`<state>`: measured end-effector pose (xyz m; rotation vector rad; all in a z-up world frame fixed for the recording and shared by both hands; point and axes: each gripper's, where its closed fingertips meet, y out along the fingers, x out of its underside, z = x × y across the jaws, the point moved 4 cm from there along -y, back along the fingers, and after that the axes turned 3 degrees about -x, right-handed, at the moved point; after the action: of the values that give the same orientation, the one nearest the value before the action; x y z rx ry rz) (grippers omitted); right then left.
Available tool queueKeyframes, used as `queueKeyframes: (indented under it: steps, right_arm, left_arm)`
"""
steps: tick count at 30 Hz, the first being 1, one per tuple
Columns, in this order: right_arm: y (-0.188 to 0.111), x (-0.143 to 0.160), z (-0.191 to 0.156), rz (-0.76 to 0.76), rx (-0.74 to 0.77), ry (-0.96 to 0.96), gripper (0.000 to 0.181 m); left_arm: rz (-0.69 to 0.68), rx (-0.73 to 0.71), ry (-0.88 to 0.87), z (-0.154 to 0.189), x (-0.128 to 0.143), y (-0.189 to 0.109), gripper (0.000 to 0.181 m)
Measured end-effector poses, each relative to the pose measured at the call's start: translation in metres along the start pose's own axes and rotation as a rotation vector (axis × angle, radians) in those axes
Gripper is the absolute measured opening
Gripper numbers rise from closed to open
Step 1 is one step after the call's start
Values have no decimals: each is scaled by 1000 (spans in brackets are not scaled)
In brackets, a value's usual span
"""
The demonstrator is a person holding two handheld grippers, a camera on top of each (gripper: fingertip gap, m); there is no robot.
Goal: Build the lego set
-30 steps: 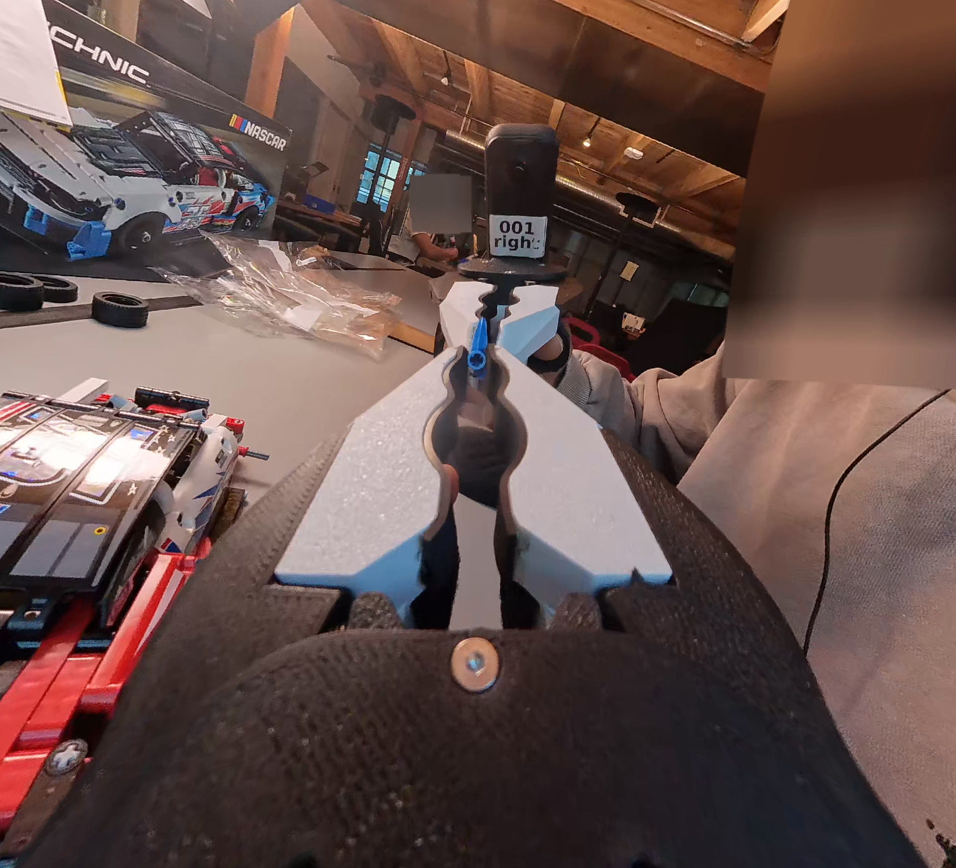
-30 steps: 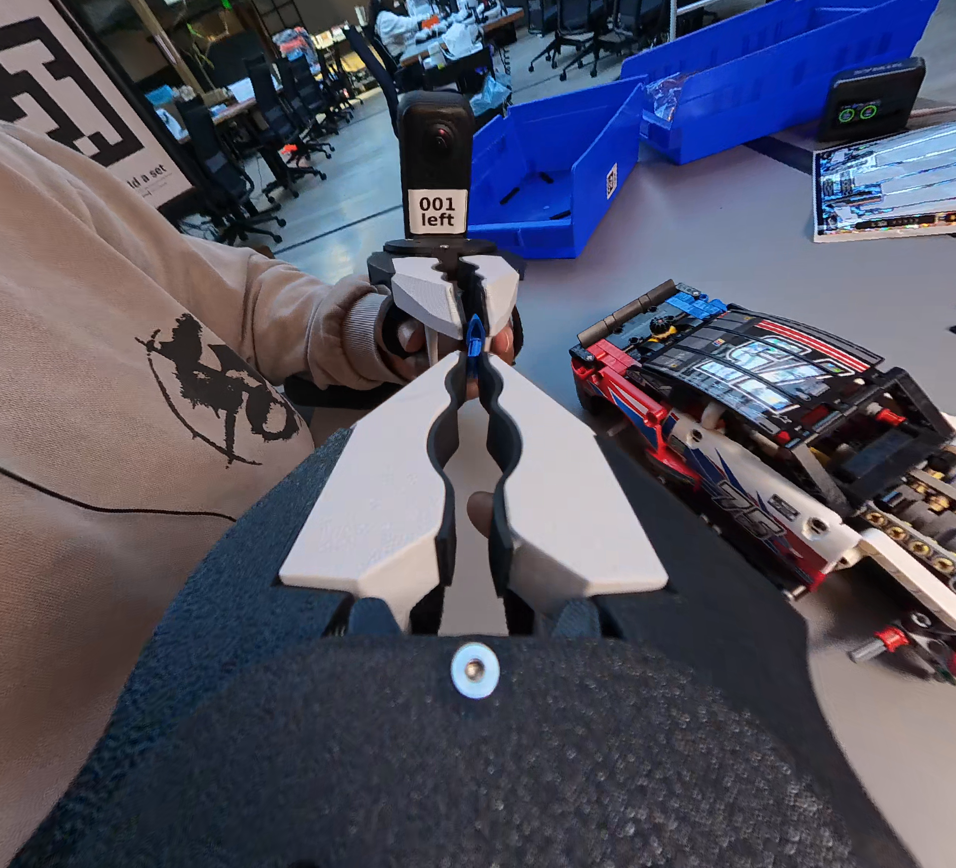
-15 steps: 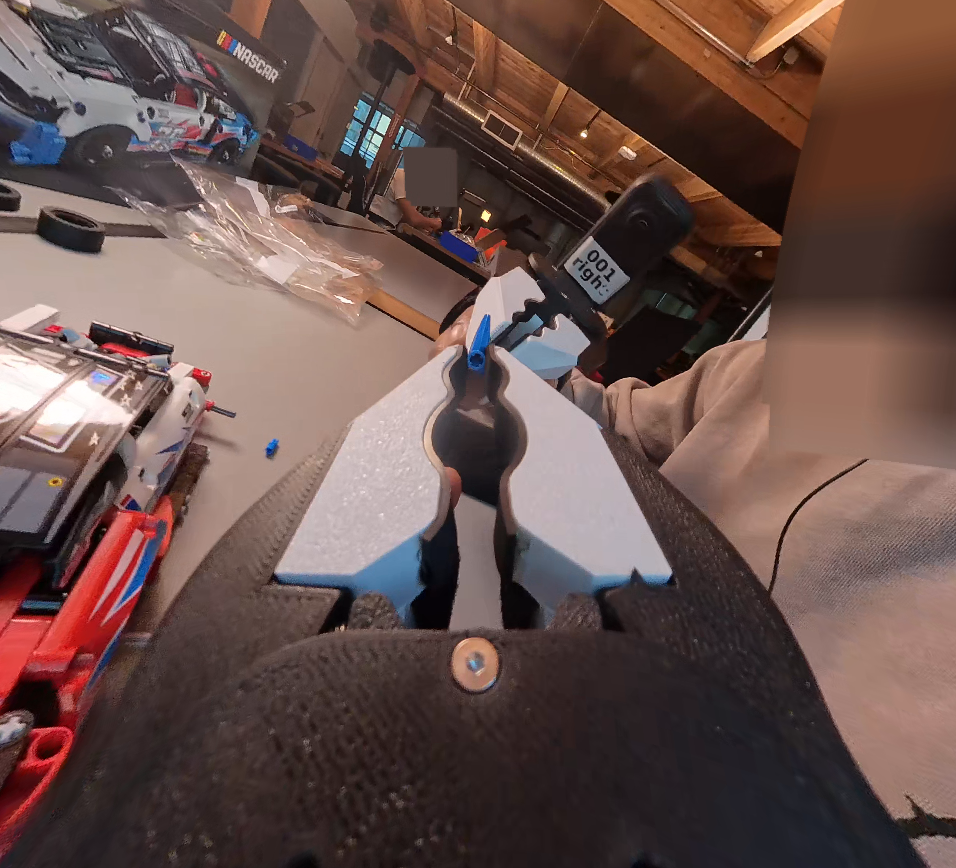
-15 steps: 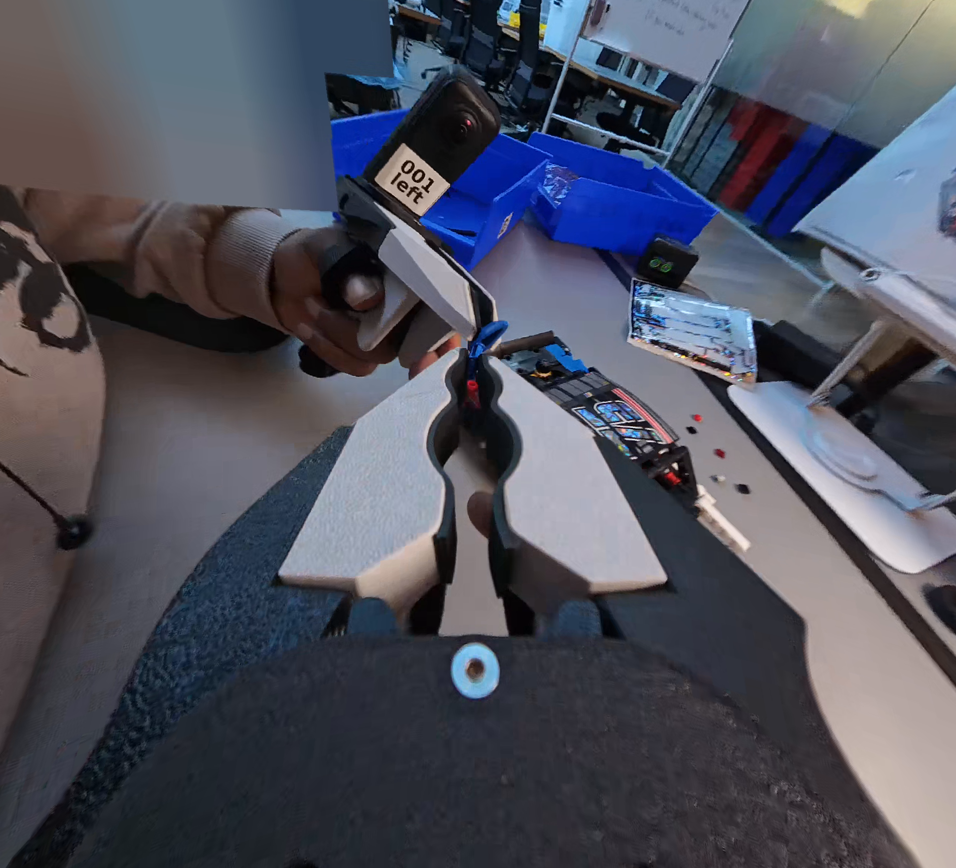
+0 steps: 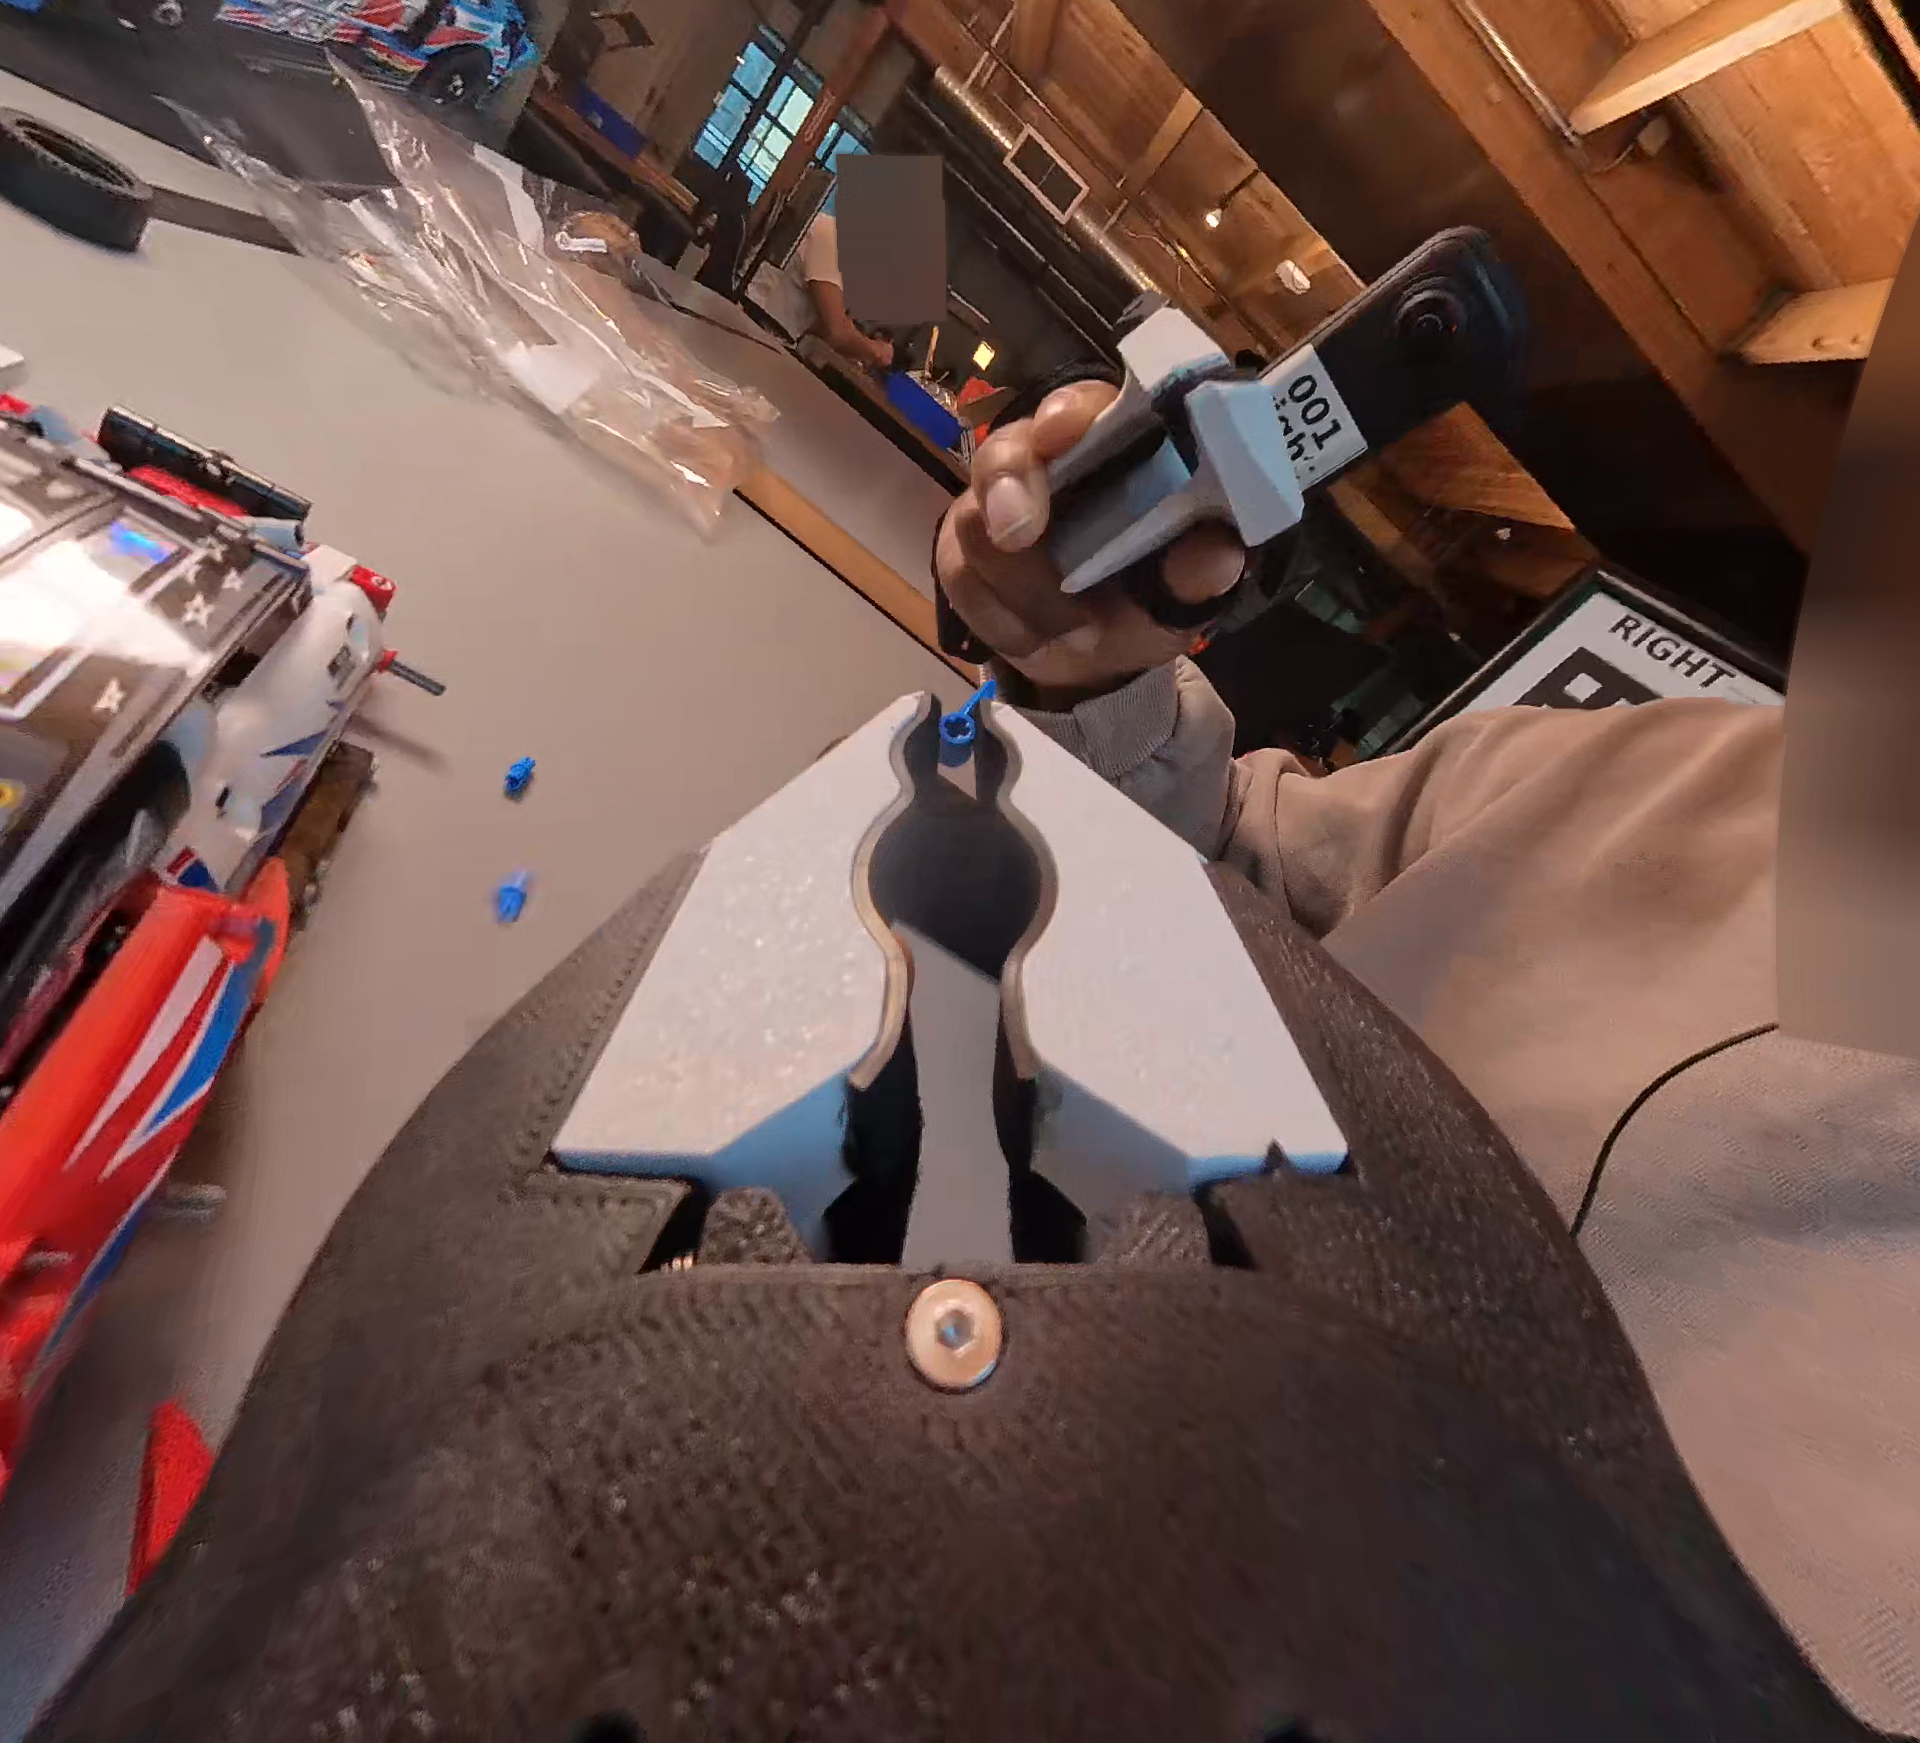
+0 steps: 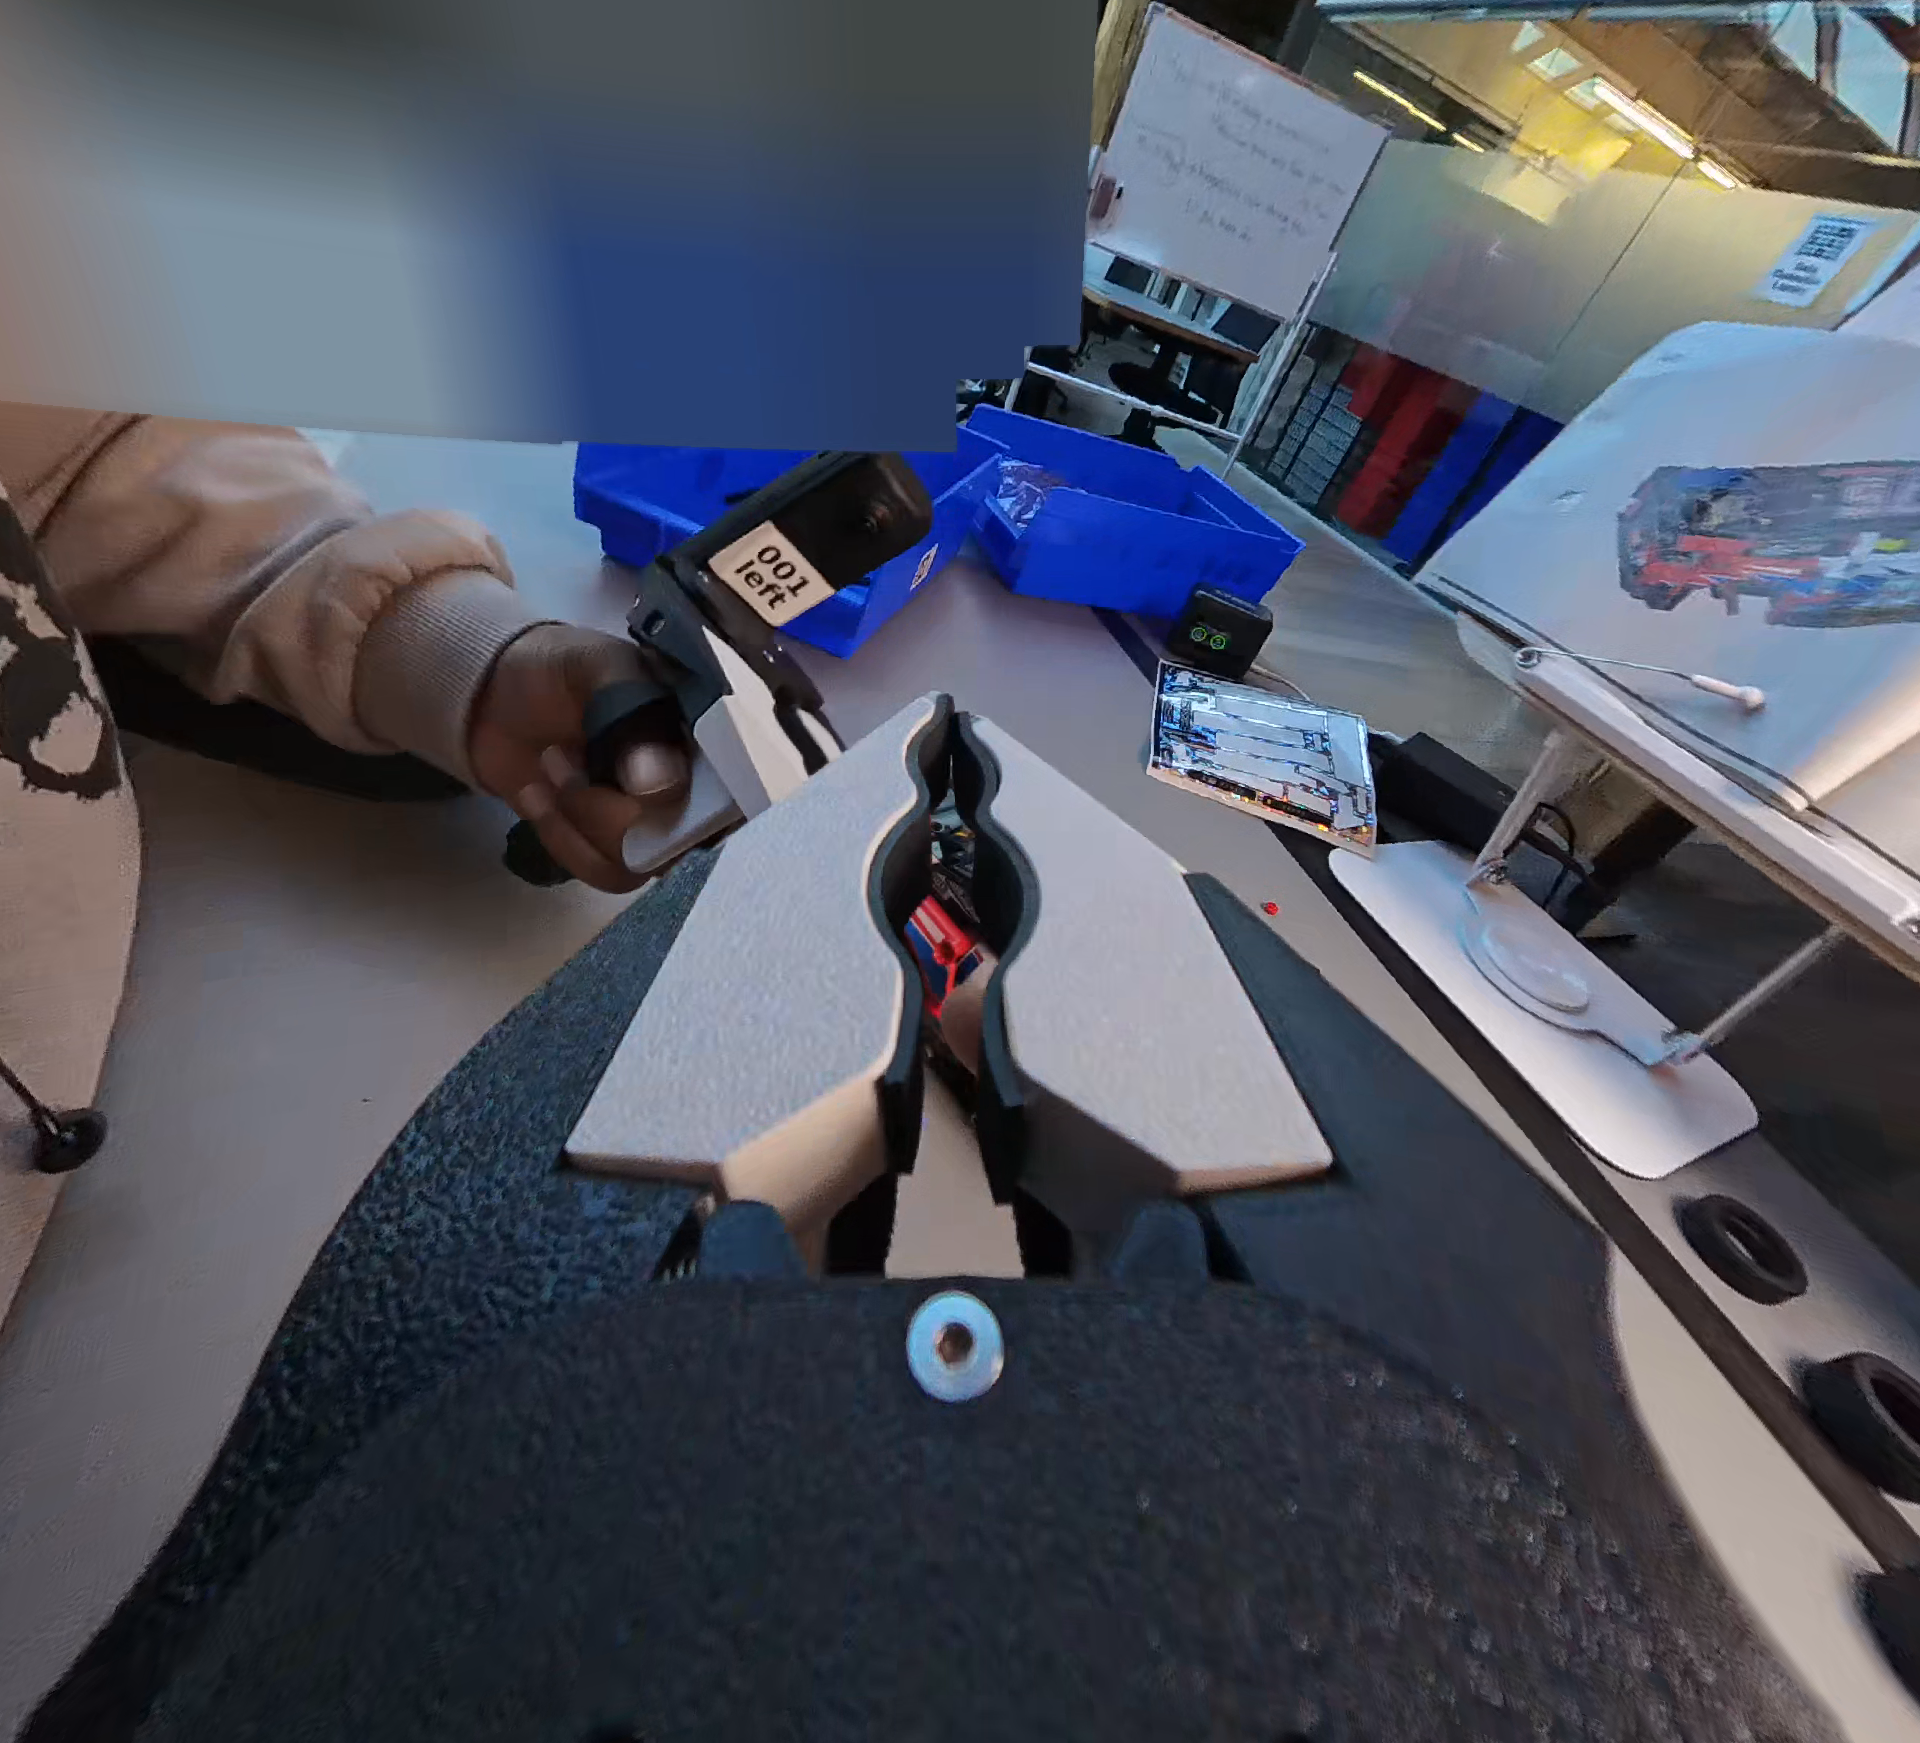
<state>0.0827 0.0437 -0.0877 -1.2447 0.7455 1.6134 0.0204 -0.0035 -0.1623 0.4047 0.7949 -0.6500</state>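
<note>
Pinching a blue pin point(image 5: 956, 725) at the tips, left gripper point(image 5: 958, 729) jaws closed; right gripper point(image 6: 951, 725) jaws shut, empty. Lego car point(image 5: 156, 654) on grey desk point(image 5: 623, 613), workshop w/ wood beams.

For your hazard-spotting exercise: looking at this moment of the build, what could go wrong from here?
1. The left tool pinches the blue pin only at its very tips, so the pin may slip out.
2. Two loose blue pins lie on the table beside the model car; a sweeping sleeve might knock them away.
</note>
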Motion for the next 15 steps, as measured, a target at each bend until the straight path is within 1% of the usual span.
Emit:
queueKeyframes:
  steps: [1,5,8,10,12,15]
  right_arm:
    - [-3,0,5,14,8,29,0]
    - [-13,7,23,61,14,157,0]
    - [-18,17,36,41,51,196,0]
    - [-23,29,46,-25,93,188,0]
    - [-28,47,54,-131,109,188,0]
    - [-37,87,51,-355,25,246,1]
  left_arm:
    - [11,0,-24,-2,1,-1,3]
    - [16,-19,-18,-4,-1,-3,3]
    - [30,-28,-29,-8,-4,-7,4]
    - [39,-44,-35,-11,-5,-9,4]
    - [59,-52,-59,-14,-7,-13,4]
    - [105,-52,-113,-18,-11,-18,4]
